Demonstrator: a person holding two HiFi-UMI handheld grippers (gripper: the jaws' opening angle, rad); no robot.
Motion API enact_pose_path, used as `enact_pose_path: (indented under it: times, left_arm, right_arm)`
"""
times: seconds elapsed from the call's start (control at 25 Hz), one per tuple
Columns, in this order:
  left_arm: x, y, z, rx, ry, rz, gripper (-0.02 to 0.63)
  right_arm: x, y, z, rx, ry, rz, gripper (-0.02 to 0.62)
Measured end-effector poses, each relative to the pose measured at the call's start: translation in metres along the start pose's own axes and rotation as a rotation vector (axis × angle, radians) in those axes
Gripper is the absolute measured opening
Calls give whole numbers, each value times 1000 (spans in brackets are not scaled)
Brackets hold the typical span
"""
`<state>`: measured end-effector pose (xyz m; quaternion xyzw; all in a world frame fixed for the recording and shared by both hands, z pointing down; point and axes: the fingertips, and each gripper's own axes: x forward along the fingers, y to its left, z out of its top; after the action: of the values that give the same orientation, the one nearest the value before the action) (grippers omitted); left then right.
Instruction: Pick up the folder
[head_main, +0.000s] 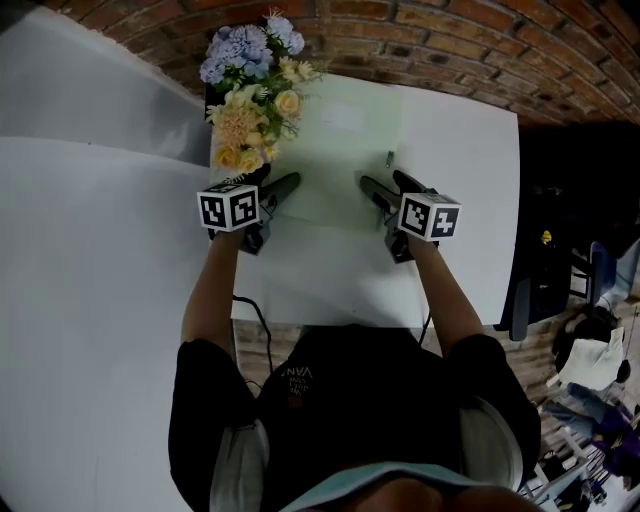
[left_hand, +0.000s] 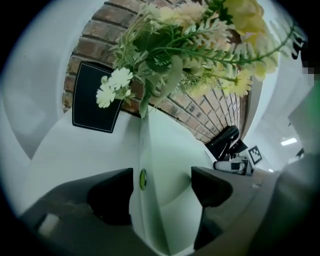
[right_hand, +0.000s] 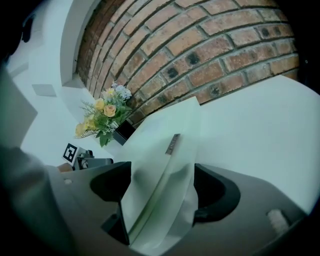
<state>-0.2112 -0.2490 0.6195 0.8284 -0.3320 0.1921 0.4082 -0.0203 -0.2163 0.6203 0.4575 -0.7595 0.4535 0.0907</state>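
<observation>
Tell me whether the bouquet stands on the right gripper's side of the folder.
No, the bouquet stands by the left edge of the folder, near the left gripper.

Red brick wall (head_main: 450, 40) is running along the back. White table (head_main: 470, 200) is standing against it, flower bunch (head_main: 250, 95) sitting at its back-left corner. White panels (head_main: 90, 300) are filling the left side. Wooden floor (head_main: 538, 350) is showing on the right, with dark furniture (head_main: 527, 290) beside the table (type unclear). Ceiling light (left_hand: 289, 142) is glowing in the left gripper view.
</observation>
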Motion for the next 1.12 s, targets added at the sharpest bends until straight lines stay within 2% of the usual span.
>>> enact_pose_path:
  times: [0.28, 0.56, 0.8, 1.12]
  left_arm:
    - [7, -5, -6, -50, 19, -47, 360]
    - [9, -8, -5, -55, 2, -29, 360]
    - [6, -18, -15, -105, -44, -10, 359]
    - [5, -32, -20, -94, -59, 5, 357]
  right_arm:
    - [8, 3, -7, 18, 52, 34, 382]
    - [10, 2, -5, 27, 43, 21, 382]
    - [-1, 1, -6, 16, 22, 8, 376]
    - [-13, -4, -9, 12, 38, 17, 369]
